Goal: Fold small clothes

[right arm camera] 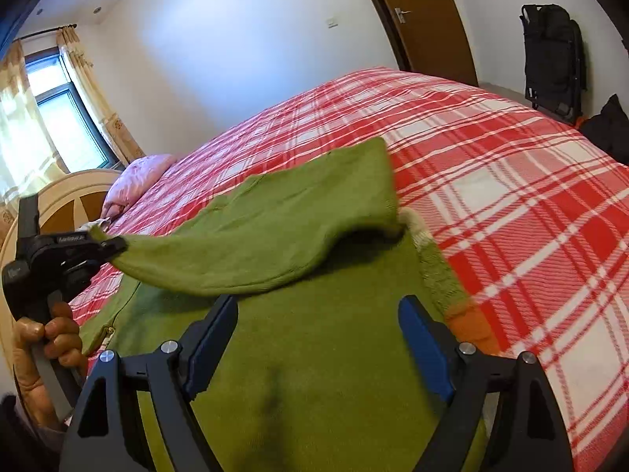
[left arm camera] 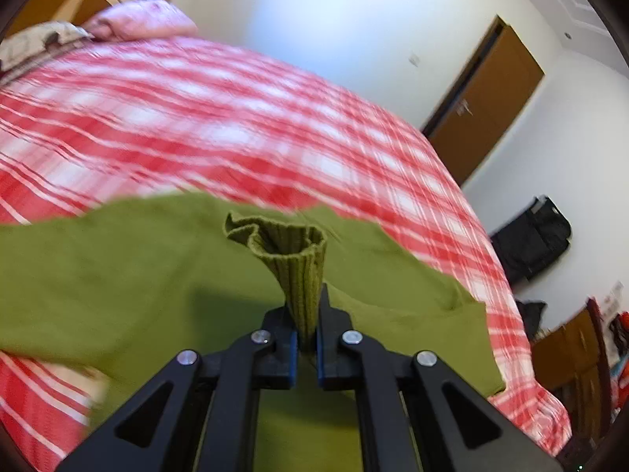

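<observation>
Left wrist view: the left gripper point(left arm camera: 306, 338) pinches the ribbed cuff point(left arm camera: 293, 259) of the green sweater point(right arm camera: 314, 354), which lies on the checked bed point(right arm camera: 511, 196). The sleeve point(right arm camera: 255, 244) stretches from the left toward the far right. The right gripper point(right arm camera: 318, 338) hovers wide open and empty over the near body.

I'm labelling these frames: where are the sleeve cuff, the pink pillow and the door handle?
sleeve cuff point(left arm camera: 302, 271), left wrist view, ribbed knit above the fingers.
pink pillow point(right arm camera: 137, 175), right wrist view, its top face.
door handle point(right arm camera: 401, 13), right wrist view, the lever.
</observation>
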The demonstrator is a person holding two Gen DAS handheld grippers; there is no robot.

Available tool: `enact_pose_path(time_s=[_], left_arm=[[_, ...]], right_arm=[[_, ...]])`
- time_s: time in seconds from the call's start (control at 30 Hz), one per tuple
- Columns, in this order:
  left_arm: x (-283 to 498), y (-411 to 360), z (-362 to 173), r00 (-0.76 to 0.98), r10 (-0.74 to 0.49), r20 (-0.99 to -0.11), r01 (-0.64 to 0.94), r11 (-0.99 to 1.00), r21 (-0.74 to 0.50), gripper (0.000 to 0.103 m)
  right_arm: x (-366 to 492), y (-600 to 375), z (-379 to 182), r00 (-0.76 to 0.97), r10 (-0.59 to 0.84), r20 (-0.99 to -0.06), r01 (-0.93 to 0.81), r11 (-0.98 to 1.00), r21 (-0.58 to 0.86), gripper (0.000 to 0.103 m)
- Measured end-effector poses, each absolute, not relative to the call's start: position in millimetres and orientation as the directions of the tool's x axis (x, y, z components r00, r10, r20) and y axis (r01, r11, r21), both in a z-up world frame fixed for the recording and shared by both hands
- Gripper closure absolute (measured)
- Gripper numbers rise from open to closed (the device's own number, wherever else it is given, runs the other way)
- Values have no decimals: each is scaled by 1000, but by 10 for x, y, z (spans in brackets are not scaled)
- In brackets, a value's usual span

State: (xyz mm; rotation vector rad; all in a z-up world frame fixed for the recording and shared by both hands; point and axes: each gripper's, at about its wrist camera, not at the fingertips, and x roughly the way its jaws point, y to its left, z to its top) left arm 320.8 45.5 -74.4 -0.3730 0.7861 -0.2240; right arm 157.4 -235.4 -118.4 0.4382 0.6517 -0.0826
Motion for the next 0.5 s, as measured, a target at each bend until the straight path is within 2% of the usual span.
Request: enact_pose_path(time_s=[0.1,0.23,0.3,0.43,0.5], left_arm=[[3215,674,-818,708,-281,-648,12,922,-387,97],[3421,774,-1167,682,-160,-714,-78,954,-288,97],[3481,790,-1338,651,-144,-745,-95,959,-268,97],[3444,780,-1351,668,-118,-735,-98,965,-243,91],[3440,755,-1354,664,-102,-740,-101,969,-224,90]], right_arm=[[1582,-2339,-1222,785,74,-615,208,904,375,19],[1614,-2281,-1238,772,92,-629,189,912,365,19],[1627,-2281,-1173,781,86,-619,180,918,354,21],[1742,-2337,-989,802,15,-597,206,931,301,22],[1883,-2369,-920,811,-5,-585,204,940,275,28]])
